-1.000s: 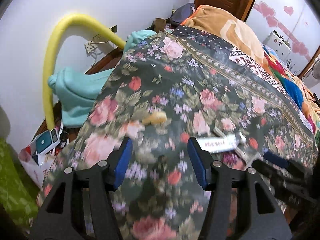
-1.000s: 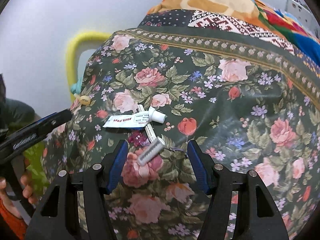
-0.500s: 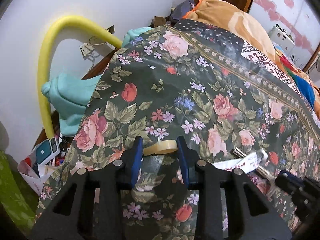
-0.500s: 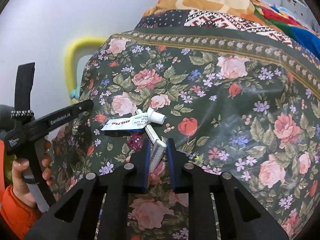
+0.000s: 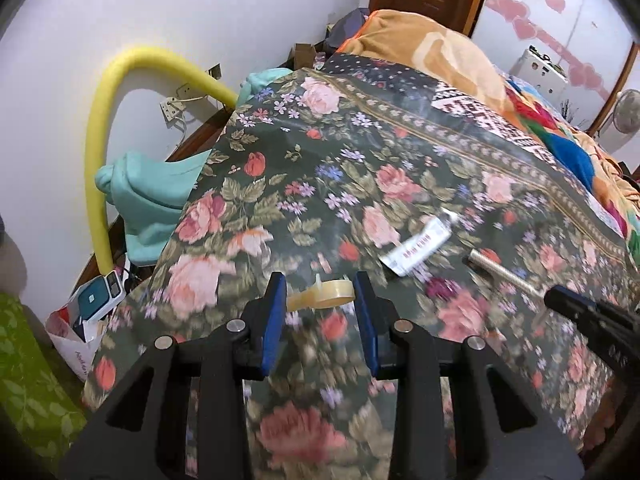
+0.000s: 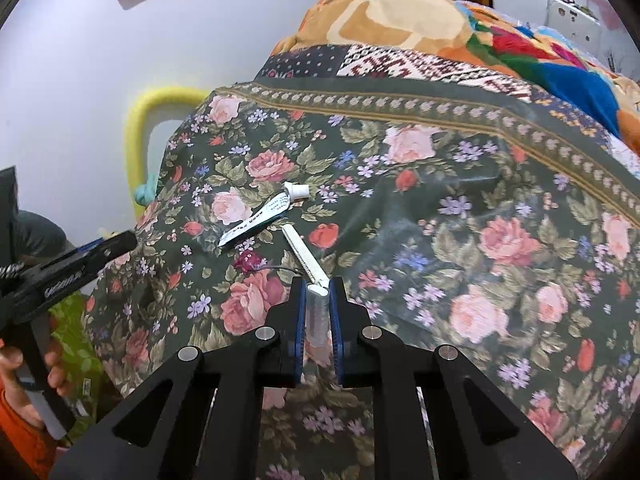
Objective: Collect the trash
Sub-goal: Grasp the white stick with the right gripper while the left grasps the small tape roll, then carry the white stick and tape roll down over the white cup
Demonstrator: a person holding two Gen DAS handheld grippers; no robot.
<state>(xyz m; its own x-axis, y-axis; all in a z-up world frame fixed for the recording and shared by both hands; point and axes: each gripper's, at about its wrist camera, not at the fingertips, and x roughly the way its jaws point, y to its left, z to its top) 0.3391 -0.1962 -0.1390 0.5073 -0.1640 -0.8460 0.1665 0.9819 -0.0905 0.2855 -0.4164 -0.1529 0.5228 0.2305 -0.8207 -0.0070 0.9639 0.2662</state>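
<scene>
Both grips just landed. My left gripper [image 5: 320,306] has narrowed onto the yellowish tape ring [image 5: 325,295], which a second ago lay loose on the floral bedspread [image 5: 360,168]. My right gripper [image 6: 318,316], wide a second ago, is now nearly closed on the clear plastic tube [image 6: 317,312], its white stick poking out ahead. The squeezed white tube [image 6: 266,214] lies on the bedspread just beyond the right gripper, uncollected. Two pieces secured, I judge; no bin visible.
</scene>
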